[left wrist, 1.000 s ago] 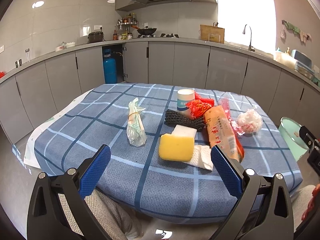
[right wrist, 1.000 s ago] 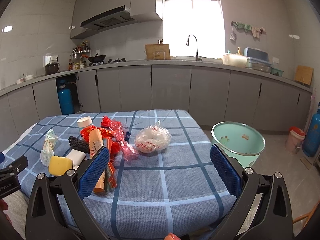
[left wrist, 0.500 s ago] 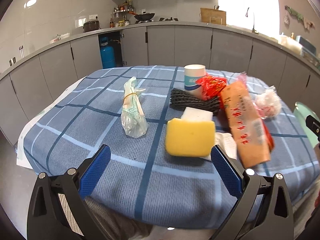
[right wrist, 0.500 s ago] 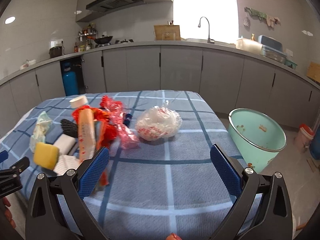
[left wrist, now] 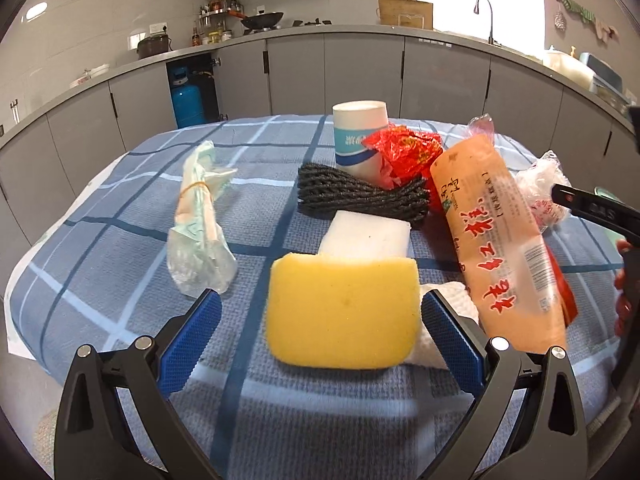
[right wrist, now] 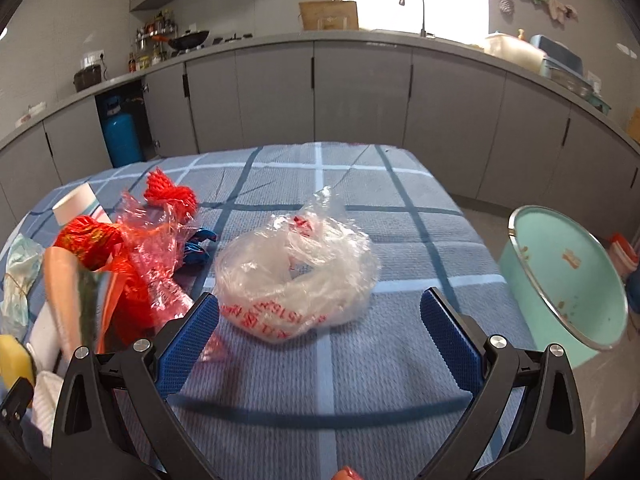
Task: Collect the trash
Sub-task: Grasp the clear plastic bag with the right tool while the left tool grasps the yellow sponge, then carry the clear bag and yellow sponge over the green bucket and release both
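My left gripper [left wrist: 320, 344] is open, its blue pads on either side of a yellow sponge [left wrist: 342, 312] on the blue checked tablecloth [left wrist: 120, 248]. Behind the sponge lie a white foam block [left wrist: 366, 238], a black mesh roll [left wrist: 356, 196], a white paper cup [left wrist: 360, 136], red wrappers [left wrist: 404, 152] and a long orange packet [left wrist: 500, 236]. A tied clear bag [left wrist: 200, 224] lies to the left. My right gripper [right wrist: 320, 340] is open just short of a crumpled clear plastic bag [right wrist: 296, 276]. A mint green bin [right wrist: 568, 280] stands off the table's right side.
Red and clear wrappers [right wrist: 132, 256] pile up left of the plastic bag. Crumpled white tissue [left wrist: 448, 300] lies beside the sponge. Grey kitchen cabinets [right wrist: 360, 92] ring the room, and a blue gas cylinder [right wrist: 120, 136] stands behind the table.
Both grippers have moved forward and down toward the table. The left now flanks the yellow sponge, the right has closed in on the clear plastic bag. Both stay open.
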Motion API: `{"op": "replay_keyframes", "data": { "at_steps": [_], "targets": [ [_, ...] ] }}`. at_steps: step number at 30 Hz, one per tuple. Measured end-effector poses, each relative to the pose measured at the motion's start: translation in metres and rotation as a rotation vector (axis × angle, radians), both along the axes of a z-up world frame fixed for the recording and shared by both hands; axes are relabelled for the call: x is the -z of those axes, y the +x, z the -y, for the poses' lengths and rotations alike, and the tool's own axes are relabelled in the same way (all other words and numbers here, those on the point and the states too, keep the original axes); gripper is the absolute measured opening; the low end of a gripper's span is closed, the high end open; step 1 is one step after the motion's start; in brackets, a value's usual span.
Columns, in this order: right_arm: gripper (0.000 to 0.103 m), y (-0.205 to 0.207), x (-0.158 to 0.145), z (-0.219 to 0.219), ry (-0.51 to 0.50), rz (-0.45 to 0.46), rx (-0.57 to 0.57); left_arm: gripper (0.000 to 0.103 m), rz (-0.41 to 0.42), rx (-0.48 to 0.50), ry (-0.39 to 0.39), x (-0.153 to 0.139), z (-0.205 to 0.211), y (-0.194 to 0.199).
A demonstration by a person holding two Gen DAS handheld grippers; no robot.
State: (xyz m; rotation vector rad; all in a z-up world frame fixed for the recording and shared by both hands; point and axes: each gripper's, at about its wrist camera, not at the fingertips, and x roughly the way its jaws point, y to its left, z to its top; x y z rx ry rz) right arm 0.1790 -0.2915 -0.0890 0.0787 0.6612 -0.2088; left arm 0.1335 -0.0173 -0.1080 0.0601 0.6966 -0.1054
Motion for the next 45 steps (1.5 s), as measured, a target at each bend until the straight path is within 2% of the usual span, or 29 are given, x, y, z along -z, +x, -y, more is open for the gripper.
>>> {"op": "replay_keyframes", "data": {
  "at_steps": [4,8,9,10,13,15,16,21,35,40,45],
  "targets": [
    [0.099,0.021,0.011,-0.003,-0.023,-0.048,-0.025,0.096,-0.007,0.002,-0.008,0.007,0.000,0.004],
    [0.098,0.026,0.014,0.005,0.049,-0.056,-0.032,0.087,-0.014,0.016,-0.016,0.011,0.001,0.007],
    [0.095,0.026,0.014,0.006,0.053,-0.057,-0.029,0.086,-0.014,0.021,-0.015,0.011,0.002,0.007],
    [0.081,0.026,0.014,0.006,0.061,-0.059,-0.037,0.085,-0.010,0.022,-0.013,0.012,0.003,0.006],
    [0.062,0.026,0.015,0.004,0.069,-0.069,-0.067,0.076,-0.002,0.034,-0.013,0.012,0.005,0.006],
    [0.055,0.024,0.015,0.002,0.068,-0.069,-0.087,0.070,-0.001,0.047,-0.014,0.014,0.008,0.005],
    [0.048,0.023,0.014,0.001,0.066,-0.068,-0.089,0.070,0.000,0.047,-0.011,0.014,0.009,0.004],
    [0.037,0.015,0.013,0.003,0.083,-0.058,-0.102,0.069,0.024,0.037,-0.018,0.014,0.008,-0.001],
    [0.036,-0.032,-0.009,0.028,0.074,0.034,-0.051,0.068,0.075,-0.003,-0.029,0.007,0.008,-0.022],
    [0.036,-0.040,-0.005,0.033,0.047,0.046,-0.036,0.068,0.057,0.000,-0.061,0.009,0.006,-0.018],
    [0.036,-0.049,-0.005,0.041,0.062,0.054,-0.010,0.069,0.103,-0.025,-0.078,-0.004,0.003,-0.025]
  ]
}}
